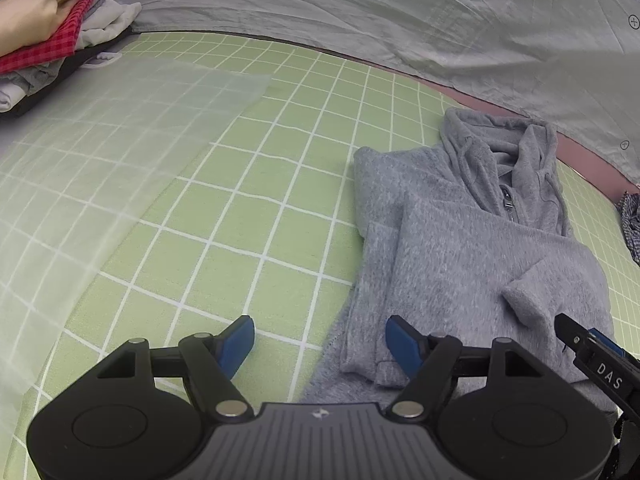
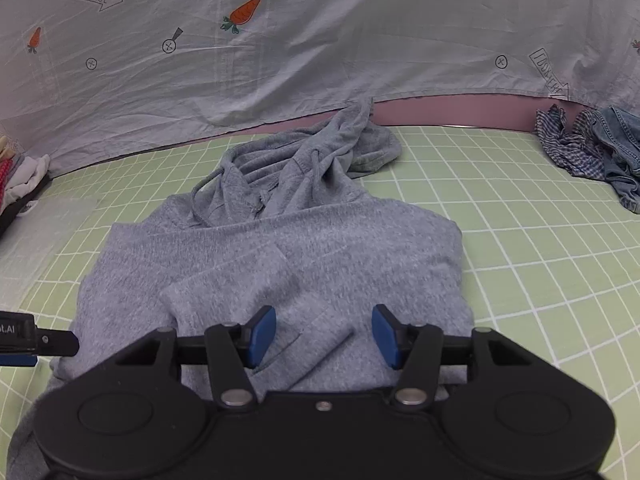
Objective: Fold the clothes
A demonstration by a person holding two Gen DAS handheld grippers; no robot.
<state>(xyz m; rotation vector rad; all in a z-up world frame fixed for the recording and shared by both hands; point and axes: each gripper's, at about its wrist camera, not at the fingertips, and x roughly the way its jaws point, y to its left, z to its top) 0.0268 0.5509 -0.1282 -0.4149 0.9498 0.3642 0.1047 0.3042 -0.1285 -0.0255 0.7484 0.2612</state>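
Observation:
A grey hoodie [image 2: 312,248] lies flat on the green checked sheet [image 2: 520,240], hood toward the back, both sleeves folded across its chest. In the left wrist view the hoodie [image 1: 472,248] fills the right half. My left gripper [image 1: 320,340] is open over the hoodie's left lower edge, its blue pads apart, one over the sheet and one over the fabric. My right gripper [image 2: 324,338] stands open above the folded sleeve cuff [image 2: 320,336], and the pads do not press on it. The right gripper's tip [image 1: 588,344] shows at the left view's right edge.
A stack of folded clothes [image 1: 48,28] sits at the far left, with red checked fabric in it. A pile of denim and checked clothes [image 2: 592,152] lies at the far right. A grey carrot-print cloth [image 2: 280,40] hangs behind. A translucent sheet [image 1: 120,120] lies left.

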